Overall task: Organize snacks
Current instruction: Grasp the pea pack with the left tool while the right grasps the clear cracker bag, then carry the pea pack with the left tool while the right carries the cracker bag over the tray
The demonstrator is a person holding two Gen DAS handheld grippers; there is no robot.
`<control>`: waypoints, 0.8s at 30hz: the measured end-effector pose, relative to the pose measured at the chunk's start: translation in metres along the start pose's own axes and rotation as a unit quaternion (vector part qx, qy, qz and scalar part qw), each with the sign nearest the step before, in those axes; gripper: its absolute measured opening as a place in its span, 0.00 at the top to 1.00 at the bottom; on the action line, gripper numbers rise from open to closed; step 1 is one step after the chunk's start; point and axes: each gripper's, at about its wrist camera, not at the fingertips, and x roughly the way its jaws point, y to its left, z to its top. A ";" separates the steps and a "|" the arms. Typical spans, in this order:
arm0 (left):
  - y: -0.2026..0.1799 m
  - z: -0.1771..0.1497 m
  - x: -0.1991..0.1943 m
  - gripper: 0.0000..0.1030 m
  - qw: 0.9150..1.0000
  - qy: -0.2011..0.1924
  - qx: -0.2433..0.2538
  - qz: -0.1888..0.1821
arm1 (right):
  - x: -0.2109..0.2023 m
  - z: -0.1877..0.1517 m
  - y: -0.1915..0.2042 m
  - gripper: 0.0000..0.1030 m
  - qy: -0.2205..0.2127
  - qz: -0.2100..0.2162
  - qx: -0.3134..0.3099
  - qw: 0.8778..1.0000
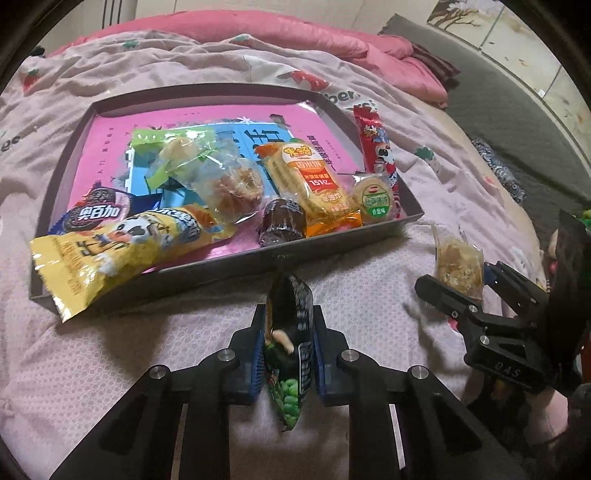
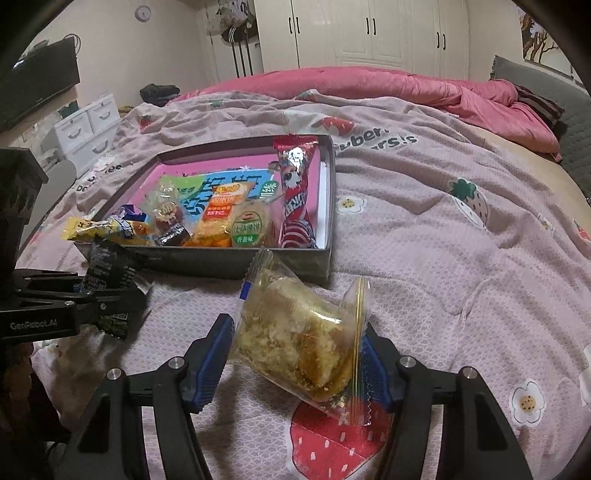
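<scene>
Bedroom, bed (image 2: 424, 236) with strawberry quilt, white wardrobe (image 2: 362, 33) behind. Grey tray (image 1: 258, 254) holds snacks. Left gripper (image 1: 288, 354) clamps dark pea packet (image 1: 290, 354); right gripper (image 2: 299, 354) clamps clear crumbly cake bag (image 2: 295, 339), both before tray.

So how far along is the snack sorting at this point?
Mostly done: the grey tray on the bed already holds about nine snacks, though the yellow puff bag overhangs its near edge. In hand: the left gripper clamps a green pea packet, and the right gripper clamps a clear-wrapped crumbly cake; both are short of the tray. Left: placing those two. No other loose snacks are visible on the blanket.
</scene>
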 end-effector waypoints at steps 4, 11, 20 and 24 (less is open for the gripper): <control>-0.002 -0.002 -0.005 0.79 1.000 -0.002 0.003 0.000 | -0.004 0.000 0.002 0.37 -0.006 0.005 -0.004 1.000; -0.005 -0.003 -0.013 0.79 1.000 -0.008 0.007 -0.004 | -0.009 0.000 0.003 0.37 -0.015 0.006 -0.007 1.000; -0.003 -0.002 -0.030 0.80 1.000 -0.022 0.002 -0.016 | -0.017 0.001 0.004 0.37 -0.025 0.005 -0.006 1.000; -0.001 -0.001 -0.038 0.80 0.999 -0.030 -0.001 -0.016 | -0.021 0.002 0.006 0.37 -0.027 0.008 -0.009 1.000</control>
